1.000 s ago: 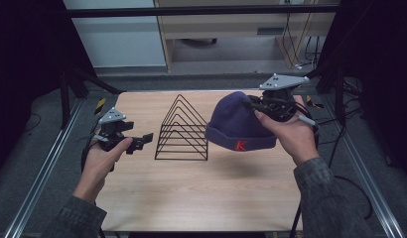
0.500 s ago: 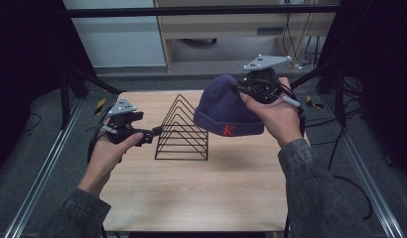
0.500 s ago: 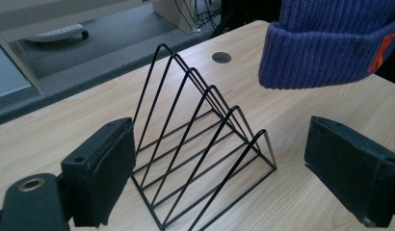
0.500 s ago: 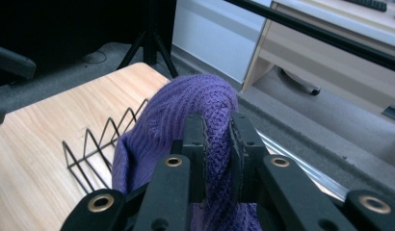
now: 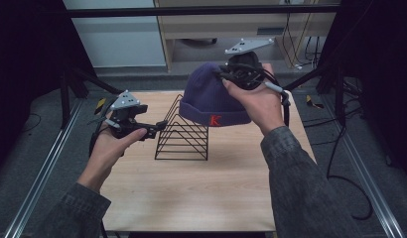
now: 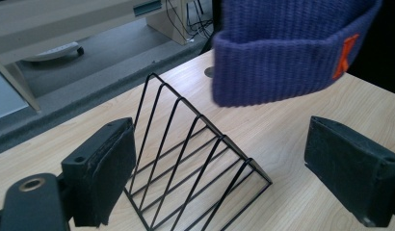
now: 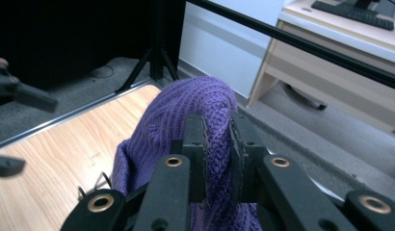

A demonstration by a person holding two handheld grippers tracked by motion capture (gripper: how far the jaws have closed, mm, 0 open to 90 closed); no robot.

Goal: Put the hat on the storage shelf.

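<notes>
Beanie [image 5: 214, 96]: purple knit cap, held in the air at upper centre of the high view, above the far end of the wire rack; crown up and toward the far side, folded cuff down, its long axis running left to right across the frame.
Right gripper [image 7: 217, 144]: jaws pressed together on a fold of the beanie's knit, pinching it at the crown.
Left gripper [image 5: 159, 127]: jaws spread wide with nothing between them, held level at left centre of the high view and aimed at the rack.
Wire rack [image 5: 184, 131]: black, triangular, standing on the table [image 5: 191, 188] just beside the left gripper's tips.
High view: the red K on the cuff faces the person.
Left gripper view: the cuff [image 6: 282, 67] hangs at the upper right, clear of the rack [image 6: 195, 159] below.
Right gripper view: the knit ribs bunch between the pads [image 7: 198, 139]; the cuff is hidden.
</notes>
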